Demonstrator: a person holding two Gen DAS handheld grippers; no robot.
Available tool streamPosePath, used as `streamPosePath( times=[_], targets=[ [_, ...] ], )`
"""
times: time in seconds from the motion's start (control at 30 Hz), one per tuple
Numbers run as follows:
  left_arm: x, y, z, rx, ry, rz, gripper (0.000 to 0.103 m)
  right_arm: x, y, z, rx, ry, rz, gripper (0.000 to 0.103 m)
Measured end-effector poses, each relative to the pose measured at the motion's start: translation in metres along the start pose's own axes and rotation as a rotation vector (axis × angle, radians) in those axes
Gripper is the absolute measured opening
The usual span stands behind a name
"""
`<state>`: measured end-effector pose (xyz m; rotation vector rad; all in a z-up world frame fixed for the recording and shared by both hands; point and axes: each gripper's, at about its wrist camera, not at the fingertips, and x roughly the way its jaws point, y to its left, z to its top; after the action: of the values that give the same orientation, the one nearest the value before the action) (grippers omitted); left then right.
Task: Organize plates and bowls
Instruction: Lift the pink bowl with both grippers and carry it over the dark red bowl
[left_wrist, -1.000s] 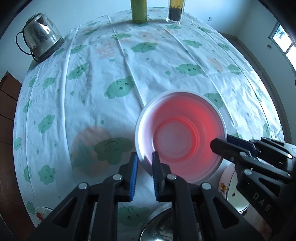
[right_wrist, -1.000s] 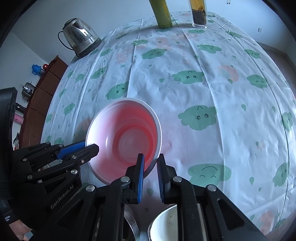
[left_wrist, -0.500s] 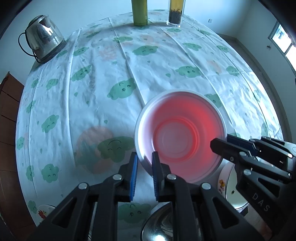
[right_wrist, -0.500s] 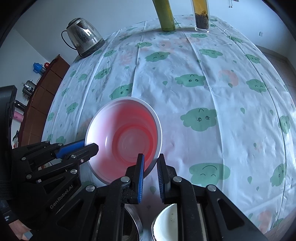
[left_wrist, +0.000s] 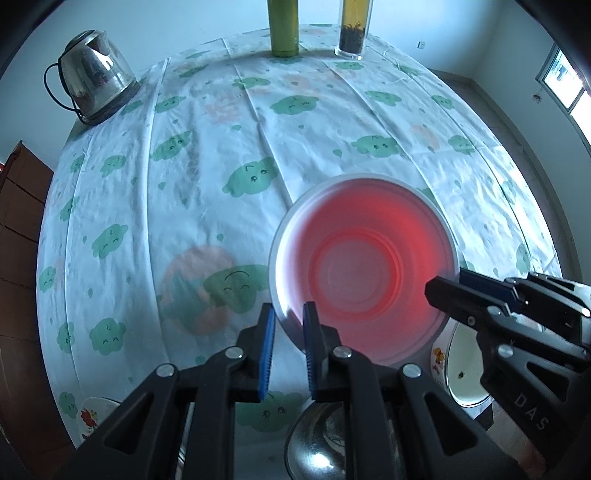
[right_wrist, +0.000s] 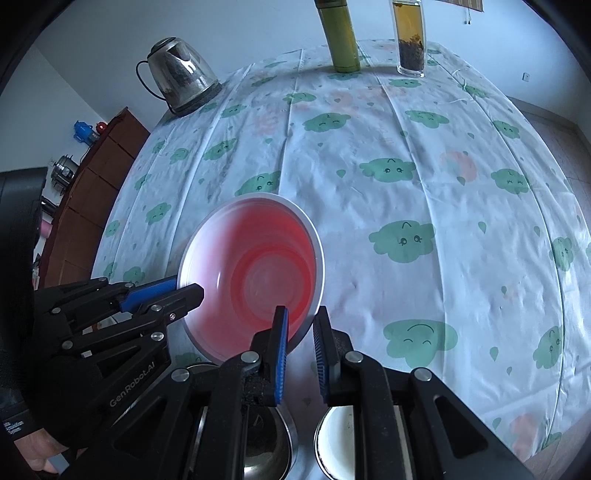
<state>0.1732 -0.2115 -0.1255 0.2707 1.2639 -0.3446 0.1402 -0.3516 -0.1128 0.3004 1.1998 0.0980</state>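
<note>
Bowl (left_wrist: 364, 266), red inside with a white rim, hangs above the table (left_wrist: 207, 155), pinched at both sides. On its left, the left gripper (left_wrist: 288, 343) is clenched on the rim; on its right, the right gripper (right_wrist: 300, 349) grips the opposite edge. Below the grippers sit a steel bowl (right_wrist: 266, 446) and a white dish (right_wrist: 340, 439). Beyond them stands a kettle (left_wrist: 94, 75).

Red-tinted white bowl (left_wrist: 364, 273) over white tablecloth (left_wrist: 207, 155) with green clouds
</note>
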Motion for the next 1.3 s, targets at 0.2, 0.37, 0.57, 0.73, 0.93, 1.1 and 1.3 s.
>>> streamPosePath(
  times=[0.2, 0.37, 0.57, 0.73, 0.93, 1.1, 1.3],
  targets=[
    [-0.01, 0.0, -0.005, 0.0, -0.007, 0.002, 0.013, -0.007, 0.005, -0.003, -0.008, -0.009, 0.005, 0.015],
    [-0.018, 0.001, -0.01, -0.004, -0.015, -0.002, 0.013, -0.012, 0.008, -0.008, -0.011, -0.015, 0.005, 0.015],
    [-0.027, 0.0, -0.017, -0.002, -0.019, -0.005, 0.013, -0.02, 0.012, -0.014, -0.019, -0.018, 0.009, 0.015],
    [-0.035, 0.0, -0.024, -0.001, -0.024, -0.017, 0.013, -0.027, 0.015, -0.019, -0.03, -0.017, 0.002, 0.015],
    [-0.041, 0.001, -0.031, -0.005, -0.025, -0.029, 0.013, -0.033, 0.017, -0.027, -0.027, -0.02, 0.01, 0.015],
    [-0.045, 0.001, -0.036, -0.008, -0.026, -0.034, 0.013, -0.035, 0.02, -0.034, -0.029, -0.018, 0.012, 0.015],
    [-0.048, 0.002, -0.045, -0.011, -0.022, -0.038, 0.013, -0.036, 0.023, -0.041, -0.039, -0.01, 0.016, 0.016]
  ],
)
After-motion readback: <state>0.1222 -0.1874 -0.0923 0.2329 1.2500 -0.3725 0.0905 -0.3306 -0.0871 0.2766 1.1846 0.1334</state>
